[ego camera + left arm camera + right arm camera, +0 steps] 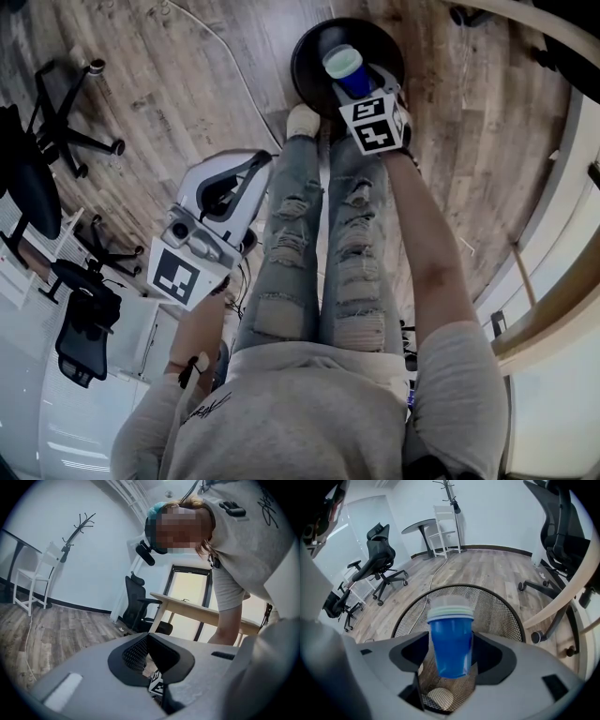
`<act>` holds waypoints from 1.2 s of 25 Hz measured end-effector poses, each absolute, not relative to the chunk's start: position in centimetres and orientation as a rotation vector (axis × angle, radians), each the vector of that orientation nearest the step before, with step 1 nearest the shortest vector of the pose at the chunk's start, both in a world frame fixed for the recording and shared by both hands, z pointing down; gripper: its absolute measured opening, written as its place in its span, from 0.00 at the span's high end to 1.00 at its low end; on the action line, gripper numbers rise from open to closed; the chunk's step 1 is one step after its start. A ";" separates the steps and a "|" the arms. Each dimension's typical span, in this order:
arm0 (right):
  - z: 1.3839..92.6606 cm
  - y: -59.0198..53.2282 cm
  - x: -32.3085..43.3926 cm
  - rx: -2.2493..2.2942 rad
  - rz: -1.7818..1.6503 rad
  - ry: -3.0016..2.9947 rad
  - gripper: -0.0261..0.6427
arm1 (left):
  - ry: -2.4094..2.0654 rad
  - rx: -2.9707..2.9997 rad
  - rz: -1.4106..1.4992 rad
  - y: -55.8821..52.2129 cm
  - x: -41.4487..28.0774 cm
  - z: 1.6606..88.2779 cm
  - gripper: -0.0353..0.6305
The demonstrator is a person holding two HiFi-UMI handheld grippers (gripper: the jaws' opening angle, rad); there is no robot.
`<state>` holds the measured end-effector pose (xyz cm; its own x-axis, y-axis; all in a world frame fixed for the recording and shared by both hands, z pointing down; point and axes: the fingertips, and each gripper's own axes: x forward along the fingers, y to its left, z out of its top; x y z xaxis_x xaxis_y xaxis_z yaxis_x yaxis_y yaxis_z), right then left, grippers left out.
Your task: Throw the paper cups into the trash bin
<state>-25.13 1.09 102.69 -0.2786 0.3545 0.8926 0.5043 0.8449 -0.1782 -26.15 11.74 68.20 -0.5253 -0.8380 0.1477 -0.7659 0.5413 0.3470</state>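
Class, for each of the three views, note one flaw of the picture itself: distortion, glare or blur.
Head view: the wide lens bows the wooden floorboards. Left gripper view: dark corners ring the image, and the bright window behind the pale wooden table glares. Right gripper view: the blue paper cup is sharp, the right gripper holding it softer.

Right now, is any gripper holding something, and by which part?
The right gripper holds the stacked blue paper cups by their side walls, below the rims, over the mesh trash bin. The left gripper holds nothing; its jaws are together.
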 end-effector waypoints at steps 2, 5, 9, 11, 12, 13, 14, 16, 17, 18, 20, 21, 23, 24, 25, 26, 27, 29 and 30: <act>102.9 0.9 -25.0 -0.632 -0.172 -1.894 0.54 | -2.485 1.333 -0.344 11.7 -26.1 68.3 0.94; 102.9 0.8 -25.0 -0.629 -0.170 -1.902 0.54 | -2.479 1.337 -0.340 11.5 -26.1 68.4 0.94; 102.3 0.7 -25.3 -0.640 -0.172 -1.921 0.54 | -2.477 1.349 -0.334 11.1 -26.2 68.3 0.94; 101.8 0.7 -25.4 -0.649 -0.169 -1.934 0.54 | -2.479 1.352 -0.338 10.9 -26.2 68.2 0.94; 101.4 0.7 -25.4 -0.653 -0.166 -1.942 0.54 | -2.480 1.355 -0.339 10.8 -26.2 68.2 0.94; 101.0 0.8 -25.5 -0.659 -0.162 -1.950 0.54 | -2.480 1.357 -0.338 10.7 -26.2 68.1 0.94; 100.5 0.8 -25.7 -0.664 -0.158 -1.959 0.54 | -2.482 1.359 -0.337 10.6 -26.3 67.9 0.94; 99.2 0.8 -26.0 -0.674 -0.149 -1.981 0.54 | -2.488 1.368 -0.338 10.2 -26.5 67.4 0.94; 98.5 0.8 -26.2 -0.679 -0.146 -1.993 0.54 | -2.490 1.376 -0.337 10.0 -26.5 67.0 0.94; 97.8 0.9 -26.4 -0.683 -0.143 -2.005 0.54 | -2.491 1.382 -0.336 9.9 -26.5 66.7 0.94; 96.4 1.1 -26.8 -0.691 -0.134 -2.030 0.54 | -2.492 1.392 -0.331 9.7 -26.6 66.3 0.94; 95.7 1.2 -27.0 -0.694 -0.127 -2.043 0.54 | -2.493 1.397 -0.328 9.6 -26.6 66.0 0.94; 94.3 1.3 -27.4 -0.697 -0.115 -2.067 0.54 | -2.499 1.406 -0.321 9.4 -26.7 65.4 0.94; 93.6 1.3 -27.5 -0.697 -0.109 -2.078 0.54 | -2.503 1.410 -0.319 9.2 -26.8 65.0 0.94; 92.7 1.2 -27.6 -0.698 -0.104 -2.090 0.54 | -2.507 1.414 -0.316 9.0 -26.8 64.6 0.94; 91.8 1.1 -27.7 -0.701 -0.101 -2.102 0.54 | -2.510 1.419 -0.312 8.8 -26.9 64.2 0.94; 90.9 1.0 -27.8 -0.705 -0.100 -2.115 0.54 | -2.513 1.424 -0.308 8.6 -26.9 63.8 0.94; 89.1 0.7 -28.1 -0.712 -0.100 -2.142 0.54 | -2.523 1.434 -0.304 8.2 -27.2 62.8 0.94; 88.2 0.5 -28.2 -0.714 -0.099 -2.157 0.54 | -2.529 1.438 -0.303 8.0 -27.3 62.4 0.94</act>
